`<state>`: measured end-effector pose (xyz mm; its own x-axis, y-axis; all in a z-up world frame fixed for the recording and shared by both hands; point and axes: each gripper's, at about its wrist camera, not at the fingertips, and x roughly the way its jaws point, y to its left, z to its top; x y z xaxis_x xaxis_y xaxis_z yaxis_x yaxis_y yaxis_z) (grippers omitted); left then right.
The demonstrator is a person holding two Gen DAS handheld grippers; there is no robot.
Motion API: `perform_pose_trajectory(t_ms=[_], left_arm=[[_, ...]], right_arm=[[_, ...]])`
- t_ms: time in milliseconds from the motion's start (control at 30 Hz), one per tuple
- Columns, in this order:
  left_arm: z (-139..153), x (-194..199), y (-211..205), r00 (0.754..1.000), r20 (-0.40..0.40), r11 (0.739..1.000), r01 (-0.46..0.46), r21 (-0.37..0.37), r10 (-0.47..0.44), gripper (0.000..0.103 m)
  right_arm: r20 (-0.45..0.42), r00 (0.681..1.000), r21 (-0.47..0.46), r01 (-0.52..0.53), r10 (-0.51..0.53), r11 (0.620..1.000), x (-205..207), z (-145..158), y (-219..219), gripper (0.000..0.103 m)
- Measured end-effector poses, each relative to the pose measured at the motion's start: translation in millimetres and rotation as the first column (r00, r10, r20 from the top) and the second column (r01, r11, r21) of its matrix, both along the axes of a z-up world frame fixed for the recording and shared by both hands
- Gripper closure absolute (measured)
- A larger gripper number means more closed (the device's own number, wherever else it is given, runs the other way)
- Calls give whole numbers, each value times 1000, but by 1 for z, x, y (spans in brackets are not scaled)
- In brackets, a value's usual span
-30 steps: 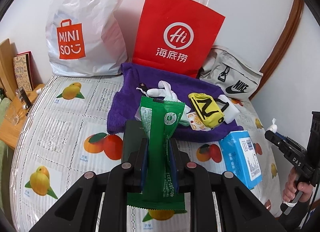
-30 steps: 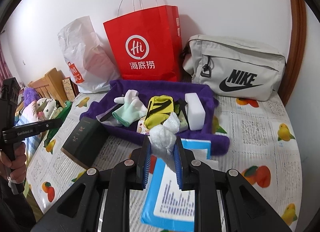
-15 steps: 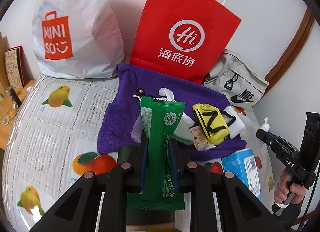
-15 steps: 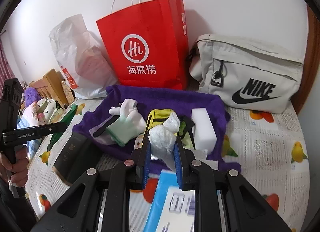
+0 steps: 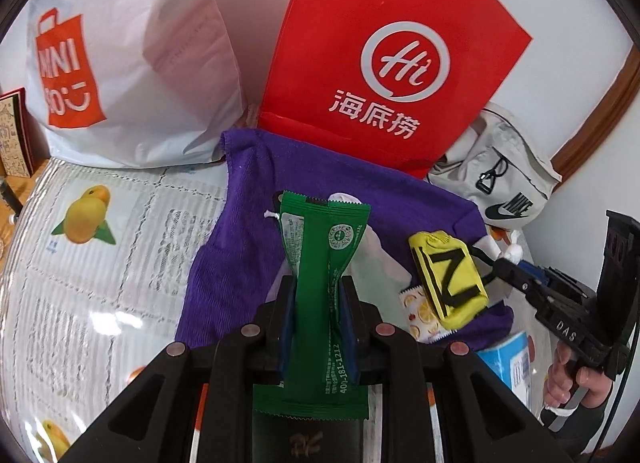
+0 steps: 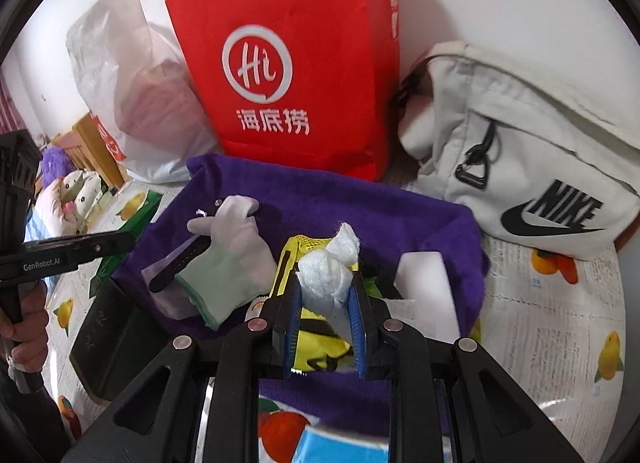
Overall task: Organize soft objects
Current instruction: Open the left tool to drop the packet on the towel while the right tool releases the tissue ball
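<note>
A green packet (image 5: 323,295) is clamped upright at its middle by the left gripper (image 5: 318,327), raised over the near edge of the purple towel (image 5: 248,247), probably so that it can be set down among the soft things gathered there. On the towel a glove (image 6: 228,259), a yellow pouch (image 5: 448,279) and a white sponge (image 6: 428,287) are laid close together, which suggests the towel serves as the collecting place. A white wad (image 6: 326,279) is pinched between the fingers of the right gripper (image 6: 324,323) above the pouch. The towel is spread on a fruit-printed cloth (image 5: 100,247). Behind it, a white plastic bag (image 5: 132,63), a red paper bag (image 5: 384,59) and a grey Nike bag (image 6: 520,151) are stood against a white wall.
</note>
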<state>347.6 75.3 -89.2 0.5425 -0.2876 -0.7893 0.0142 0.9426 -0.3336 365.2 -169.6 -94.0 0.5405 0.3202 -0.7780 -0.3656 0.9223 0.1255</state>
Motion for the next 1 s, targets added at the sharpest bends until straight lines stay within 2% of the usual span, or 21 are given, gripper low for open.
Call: perform_pose_trajectory(t_ms=[333, 400, 600, 700, 767, 867, 1000], left_arm=[[-14, 30, -9, 999, -32, 1000, 17, -16, -17, 80], [-17, 34, -12, 999, -35, 1000, 17, -9, -17, 79], [-25, 44, -16, 997, -68, 1000, 25, -4, -25, 78], [-27, 47, -18, 997, -72, 999, 20, 28, -18, 67], [-26, 48, -18, 996, -85, 999, 12, 32, -9, 39], [-22, 44, -13, 997, -73, 1000, -6, 28, 8, 37], [-14, 34, -7, 998, -67, 1000, -16, 18, 17, 37]], right_arm=[[-28, 1000, -13, 4, -4, 1000, 10, -16, 5, 79], [-29, 1000, -5, 3, -3, 1000, 11, -17, 4, 76], [-22, 1000, -21, 12, -13, 1000, 10, -16, 5, 53], [-7, 1000, -22, 14, -15, 1000, 7, -12, 4, 50], [5, 1000, -14, 21, -21, 1000, 3, -6, 1, 47], [25, 999, -15, 31, -30, 999, -4, 1, -2, 40], [50, 996, -20, 68, -67, 997, -20, 11, -10, 38]])
